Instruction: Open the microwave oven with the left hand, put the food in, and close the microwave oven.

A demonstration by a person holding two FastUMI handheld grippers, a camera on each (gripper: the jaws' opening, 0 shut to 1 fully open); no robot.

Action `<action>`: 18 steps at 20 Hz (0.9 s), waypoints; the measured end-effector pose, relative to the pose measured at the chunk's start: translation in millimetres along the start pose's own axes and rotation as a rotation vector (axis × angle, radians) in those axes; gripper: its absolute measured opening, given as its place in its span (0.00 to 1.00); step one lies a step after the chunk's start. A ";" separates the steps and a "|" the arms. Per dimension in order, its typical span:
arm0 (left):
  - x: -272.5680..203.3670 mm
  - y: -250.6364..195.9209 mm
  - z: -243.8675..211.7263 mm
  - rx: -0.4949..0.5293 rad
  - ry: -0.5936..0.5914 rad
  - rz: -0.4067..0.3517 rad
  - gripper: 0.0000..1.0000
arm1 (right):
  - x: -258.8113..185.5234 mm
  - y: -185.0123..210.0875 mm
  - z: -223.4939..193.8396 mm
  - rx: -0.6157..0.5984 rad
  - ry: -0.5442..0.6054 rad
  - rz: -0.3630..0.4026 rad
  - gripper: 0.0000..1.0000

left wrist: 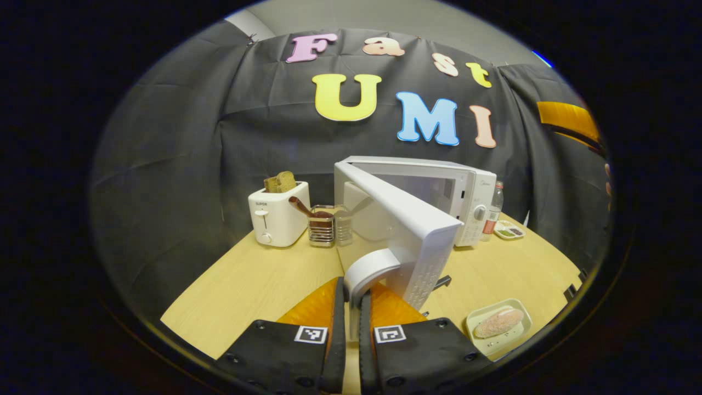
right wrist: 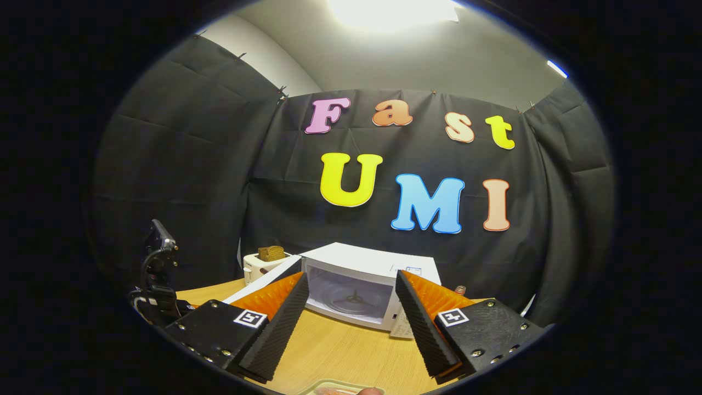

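Left gripper (left wrist: 352, 307) is pinching the door handle (left wrist: 368, 269) of the microwave oven (left wrist: 439, 192), door swung wide; right gripper (right wrist: 348, 323), spread, is waiting before it. Food (left wrist: 498, 322) is lying right of the door; best released gently.

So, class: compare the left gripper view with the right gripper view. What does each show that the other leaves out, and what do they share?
Left gripper view alone: the left tongs shut on the microwave door handle, the utensil rack, a bottle and a small sectioned dish.

Right gripper view alone: the open right tongs, empty, and the microwave's cavity with its turntable support.

Shared: the microwave with its door open, the toaster with bread, the wooden table, and the food tray.
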State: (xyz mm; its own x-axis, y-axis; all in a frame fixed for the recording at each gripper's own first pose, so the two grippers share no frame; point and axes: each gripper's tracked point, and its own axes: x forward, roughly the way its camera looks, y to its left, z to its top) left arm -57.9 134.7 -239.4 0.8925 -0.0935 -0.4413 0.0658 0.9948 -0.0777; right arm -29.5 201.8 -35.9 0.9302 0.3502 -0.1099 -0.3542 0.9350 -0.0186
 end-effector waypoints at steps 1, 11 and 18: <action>-1.3 5.8 -0.4 -0.005 0.002 -0.005 0.17 | 2.4 1.9 0.0 -0.001 0.004 0.002 0.98; -19.5 28.7 -6.6 -0.105 0.035 0.085 0.33 | 34.5 18.5 1.6 -0.006 0.026 0.172 0.98; -81.6 48.2 5.9 -0.113 -0.045 0.290 0.96 | 46.7 27.2 -55.3 -0.062 0.189 0.384 0.98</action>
State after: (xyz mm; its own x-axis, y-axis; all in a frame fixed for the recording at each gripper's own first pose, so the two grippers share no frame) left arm -124.9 190.5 -201.8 0.8860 0.1977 -0.4195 -0.2421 0.9687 -0.0546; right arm -1.1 240.5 -96.5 0.6975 0.6505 -0.3004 -0.6821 0.7313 -0.0002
